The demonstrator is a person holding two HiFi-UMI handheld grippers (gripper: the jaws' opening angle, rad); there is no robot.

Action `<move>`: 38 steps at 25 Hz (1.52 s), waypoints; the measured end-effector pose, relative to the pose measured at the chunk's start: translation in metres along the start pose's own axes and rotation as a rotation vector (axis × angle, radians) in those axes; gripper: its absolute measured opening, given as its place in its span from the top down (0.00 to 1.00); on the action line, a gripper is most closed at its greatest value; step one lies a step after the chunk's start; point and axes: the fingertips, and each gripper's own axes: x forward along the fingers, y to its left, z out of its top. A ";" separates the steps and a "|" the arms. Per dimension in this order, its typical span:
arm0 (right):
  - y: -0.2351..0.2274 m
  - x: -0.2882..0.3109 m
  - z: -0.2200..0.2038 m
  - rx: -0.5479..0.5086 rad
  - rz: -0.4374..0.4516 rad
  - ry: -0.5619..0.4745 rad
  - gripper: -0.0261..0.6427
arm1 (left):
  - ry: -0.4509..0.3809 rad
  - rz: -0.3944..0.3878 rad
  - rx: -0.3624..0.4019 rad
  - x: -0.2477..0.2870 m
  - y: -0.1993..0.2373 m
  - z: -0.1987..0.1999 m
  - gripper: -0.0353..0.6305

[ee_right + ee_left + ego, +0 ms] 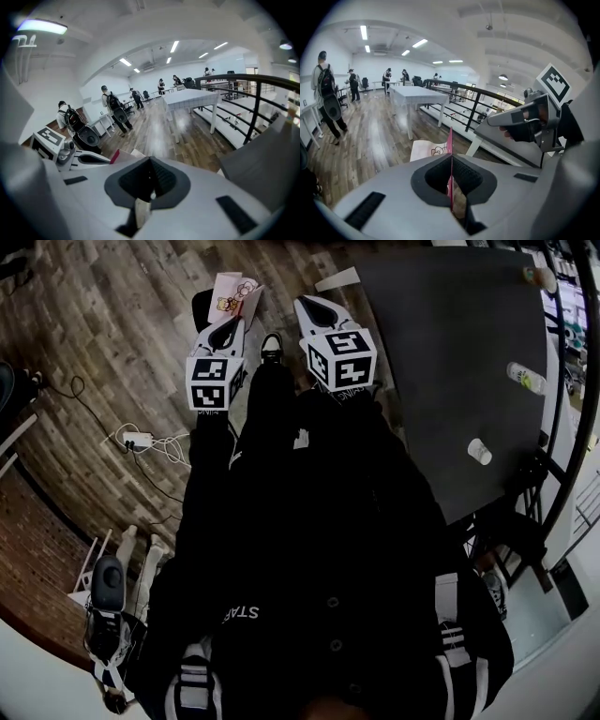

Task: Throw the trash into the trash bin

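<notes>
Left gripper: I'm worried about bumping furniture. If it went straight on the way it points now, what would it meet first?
Probably the wooden floor. The left gripper, shut on a pink-edged paper wrapper, points down, left of the dark table; depth is unclear.

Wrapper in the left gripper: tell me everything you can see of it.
The wrapper is a thin, flat, paper-like packet, white with a cartoon print and a pink edge. The left gripper has its jaws shut on that pink edge. The edge stands upright between them, and the white part sticks out past the tips, in the air above the wooden floor. Nothing else seems to touch it.
</notes>
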 end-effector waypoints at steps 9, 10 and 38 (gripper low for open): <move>-0.002 0.076 -0.043 -0.041 0.048 0.116 0.94 | 0.094 0.057 -0.093 0.048 0.050 -0.072 0.94; -0.003 0.084 -0.050 -0.041 0.052 0.125 0.94 | 0.102 0.064 -0.107 0.055 0.053 -0.081 0.94; -0.017 0.293 -0.240 -0.048 0.119 0.341 0.94 | 0.285 0.203 -0.270 0.215 0.173 -0.321 0.94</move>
